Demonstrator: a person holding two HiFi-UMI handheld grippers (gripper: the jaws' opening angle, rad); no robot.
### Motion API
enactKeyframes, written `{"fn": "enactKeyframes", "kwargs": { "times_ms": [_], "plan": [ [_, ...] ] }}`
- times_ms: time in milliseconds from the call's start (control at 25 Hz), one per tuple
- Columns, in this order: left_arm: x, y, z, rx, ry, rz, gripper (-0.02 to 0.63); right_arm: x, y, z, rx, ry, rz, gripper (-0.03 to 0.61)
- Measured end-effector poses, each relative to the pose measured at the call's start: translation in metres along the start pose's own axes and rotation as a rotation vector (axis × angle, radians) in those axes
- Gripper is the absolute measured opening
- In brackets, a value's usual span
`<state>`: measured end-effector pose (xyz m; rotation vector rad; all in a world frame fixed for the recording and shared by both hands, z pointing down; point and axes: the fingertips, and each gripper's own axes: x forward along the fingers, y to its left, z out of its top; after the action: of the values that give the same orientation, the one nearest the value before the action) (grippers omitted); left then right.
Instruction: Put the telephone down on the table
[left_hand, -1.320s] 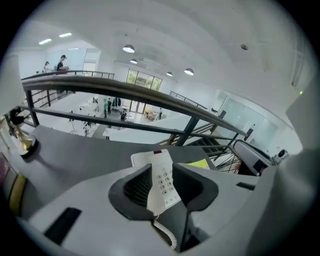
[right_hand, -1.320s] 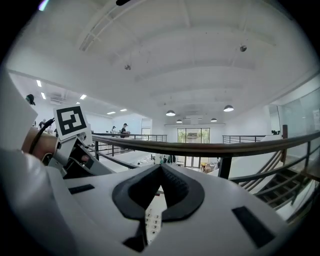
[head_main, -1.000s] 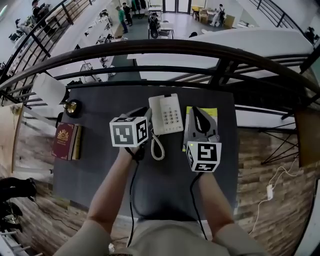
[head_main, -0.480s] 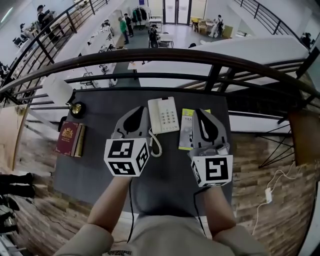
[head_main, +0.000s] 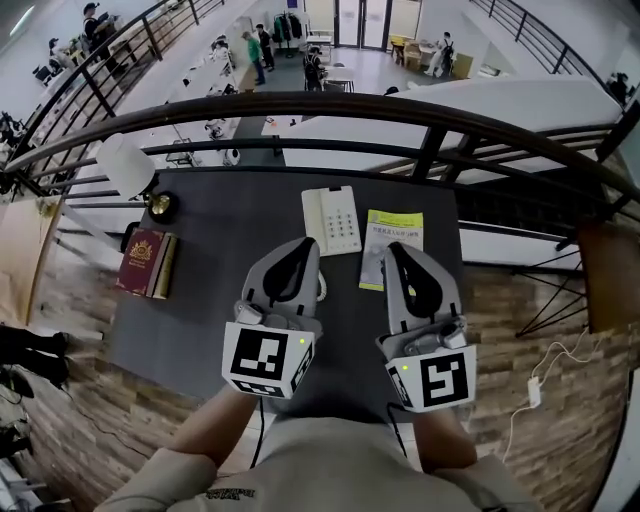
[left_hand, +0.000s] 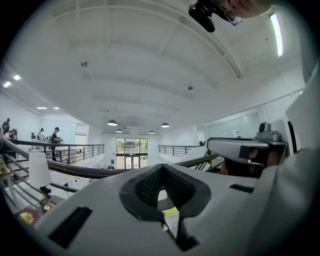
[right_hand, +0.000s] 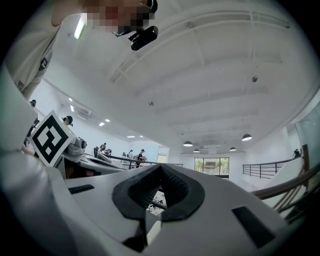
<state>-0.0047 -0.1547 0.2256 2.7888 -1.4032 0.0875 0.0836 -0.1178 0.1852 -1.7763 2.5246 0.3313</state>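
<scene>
The white telephone (head_main: 332, 220) lies flat on the dark table (head_main: 220, 300) near its far edge, keypad up, with its coiled cord partly hidden behind my left gripper. The left gripper (head_main: 306, 244) hangs above the table on my side of the phone, apart from it and shut on nothing. In the left gripper view its jaws (left_hand: 165, 168) meet at the tips. My right gripper (head_main: 393, 248) is level with it, over the leaflet, also shut and empty; the right gripper view shows its tips (right_hand: 162, 168) together.
A green and white leaflet (head_main: 392, 240) lies right of the phone. A red book (head_main: 147, 263) and a lamp (head_main: 126, 166) with a brass base (head_main: 160, 207) stand at the table's left. A dark railing (head_main: 420, 112) runs behind the table, above a drop to a lower floor.
Both grippers have drawn back from the telephone toward me and risen. The left gripper, which was at the phone's left side by the cord, is now clear of it. The phone stays on the table.
</scene>
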Motion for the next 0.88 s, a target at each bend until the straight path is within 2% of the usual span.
{"fn": "enactKeyframes", "kwargs": {
  "times_ms": [320,520,880],
  "plan": [
    [-0.026,-0.004,-0.027,-0.019,0.012,0.025,0.005,-0.017,0.025,-0.024,0.017,0.033,0.055,0.002],
    [-0.034,-0.009,-0.044,-0.07,0.053,0.017,0.005,-0.026,0.035,-0.038,0.071,0.079,0.057,0.002],
    [-0.036,-0.006,-0.047,-0.073,0.061,0.02,0.005,-0.022,0.041,-0.038,0.058,0.089,0.057,0.002]
  ]
}}
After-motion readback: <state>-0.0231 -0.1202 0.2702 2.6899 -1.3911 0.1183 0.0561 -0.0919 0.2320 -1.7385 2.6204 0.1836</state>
